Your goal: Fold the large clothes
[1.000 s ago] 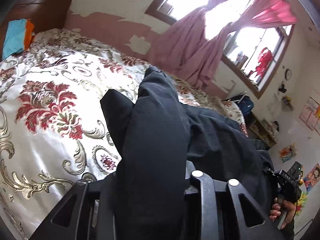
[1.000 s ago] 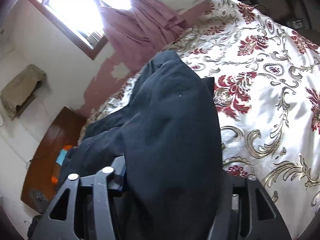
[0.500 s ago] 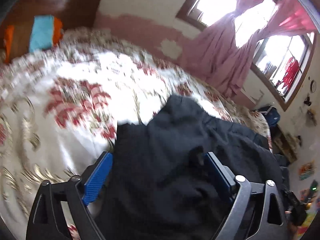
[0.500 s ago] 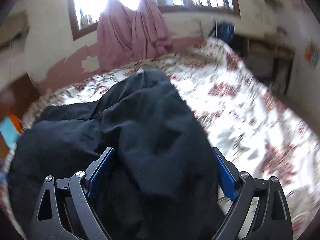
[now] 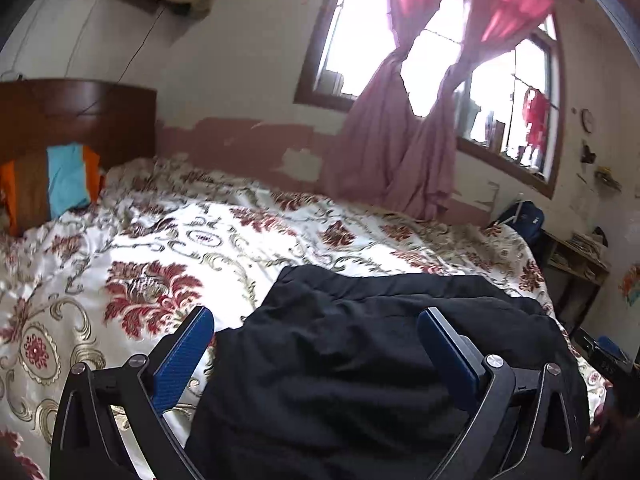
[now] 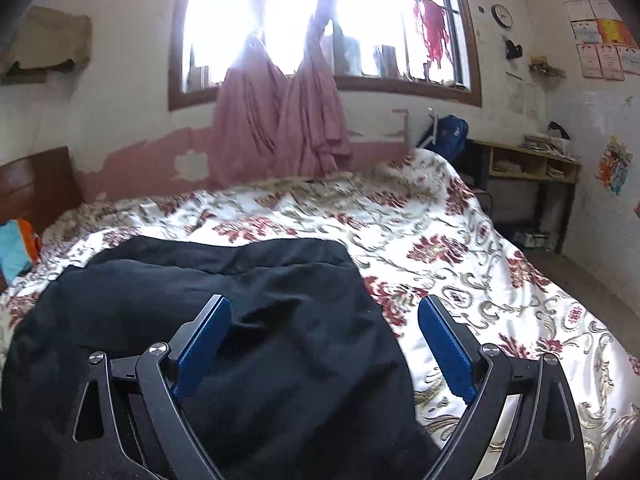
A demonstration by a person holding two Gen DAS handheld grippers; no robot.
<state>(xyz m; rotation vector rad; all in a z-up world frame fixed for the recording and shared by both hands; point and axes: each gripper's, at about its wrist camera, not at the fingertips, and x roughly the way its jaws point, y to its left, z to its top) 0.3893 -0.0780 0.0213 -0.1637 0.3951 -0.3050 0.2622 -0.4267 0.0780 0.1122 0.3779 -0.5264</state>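
Beneath both spread grippers [image 5: 316, 322] [image 6: 324, 312] lies black garment [image 5: 360, 360].

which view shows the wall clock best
The right wrist view: the wall clock sits right of the window, its dark rim and pale face clear. In the left wrist view the same clock is a tiny, faint disc near the right edge.

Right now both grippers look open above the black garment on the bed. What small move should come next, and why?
Probably lower both grippers onto the near edge of the black garment for the next fold. The left gripper and right gripper have just been opening and their pads press nothing; the cloth lies loose and bunched on the floral bedspread, so it seems only partly folded.
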